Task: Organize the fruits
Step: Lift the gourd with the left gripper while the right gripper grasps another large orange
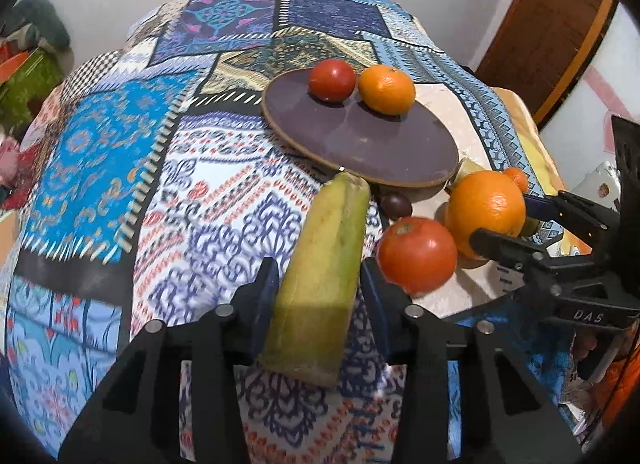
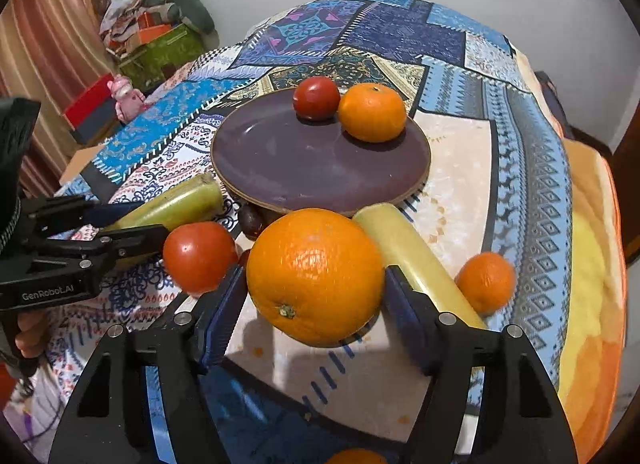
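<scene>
looking down the left wrist view, the left gripper (image 1: 320, 288) has its jaws narrowed around a green banana (image 1: 326, 276), one pad at each flank; the blue pads look to be at the peel or just shy of it, and i cannot tell from here whether they press. the banana's long axis runs straight ahead between the jaws toward the plate (image 1: 380, 144), its far tip almost at the plate's near rim. so the left hand is nearer that fruit, which lies on the patterned cloth of the counter. a tomato (image 1: 416, 254) sits just right of the jaws. on the plate a second tomato (image 1: 332, 79) and a mandarin (image 1: 386, 90) sit by its far rim. in the right wrist view, the right gripper (image 2: 316, 288) straddles a large orange (image 2: 316, 276), jaws about as wide as the fruit, pads level with its widest part; a sliver of gap seems to show on each side, so i judge it not yet clamped. the orange lies dead ahead, between jaws and plate, near the counter's right edge. a pale banana (image 2: 416, 260) lies slanted behind the right pad, a small mandarin (image 2: 486, 282) beyond.
</scene>
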Motion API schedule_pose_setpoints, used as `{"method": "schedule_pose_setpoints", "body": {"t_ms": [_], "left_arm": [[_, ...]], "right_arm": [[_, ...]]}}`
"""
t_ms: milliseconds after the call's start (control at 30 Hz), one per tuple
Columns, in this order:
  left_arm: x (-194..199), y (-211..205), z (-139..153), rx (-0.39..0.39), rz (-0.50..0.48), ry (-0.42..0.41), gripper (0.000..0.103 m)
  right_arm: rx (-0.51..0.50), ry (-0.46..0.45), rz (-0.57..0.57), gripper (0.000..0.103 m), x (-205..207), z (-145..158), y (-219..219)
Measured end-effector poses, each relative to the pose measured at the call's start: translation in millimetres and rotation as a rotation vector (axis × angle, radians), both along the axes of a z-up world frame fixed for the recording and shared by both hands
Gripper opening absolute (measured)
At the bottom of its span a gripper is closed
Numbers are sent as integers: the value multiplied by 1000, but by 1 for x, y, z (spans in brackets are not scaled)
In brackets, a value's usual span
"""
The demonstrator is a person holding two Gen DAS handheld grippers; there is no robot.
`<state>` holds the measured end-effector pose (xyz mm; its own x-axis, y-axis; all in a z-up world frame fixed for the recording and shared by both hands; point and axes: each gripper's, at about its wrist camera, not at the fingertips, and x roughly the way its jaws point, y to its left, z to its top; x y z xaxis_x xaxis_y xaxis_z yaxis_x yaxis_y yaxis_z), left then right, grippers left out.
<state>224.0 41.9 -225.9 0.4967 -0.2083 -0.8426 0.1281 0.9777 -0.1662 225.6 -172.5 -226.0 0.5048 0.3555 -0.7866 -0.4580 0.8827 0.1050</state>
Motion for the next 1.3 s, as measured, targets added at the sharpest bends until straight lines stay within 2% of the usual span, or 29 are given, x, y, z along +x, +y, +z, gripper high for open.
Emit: {"method": "schedule_pose_setpoints", "body": {"t_ms": [233, 500, 700, 967, 1167, 1300], "left_arm": [[-21, 0, -3, 9, -6, 46, 37], [2, -11, -10, 31, -22, 65, 37], [11, -17, -14, 62, -33, 26, 37], [10, -9, -9, 58, 2, 1, 37], [10, 5, 2, 46, 37, -20, 37], [6, 8, 10, 66, 47, -49, 37]], "right_arm": [[5, 11, 17, 66, -15, 3, -6], [18, 21, 4, 67, -13, -1, -7], [-5, 31, 16, 68, -7, -6, -1], [30, 30, 10, 56, -4, -7, -8], [0, 11, 24, 57, -3, -5, -2], [-1, 32, 29, 60, 4, -3, 0]]}}
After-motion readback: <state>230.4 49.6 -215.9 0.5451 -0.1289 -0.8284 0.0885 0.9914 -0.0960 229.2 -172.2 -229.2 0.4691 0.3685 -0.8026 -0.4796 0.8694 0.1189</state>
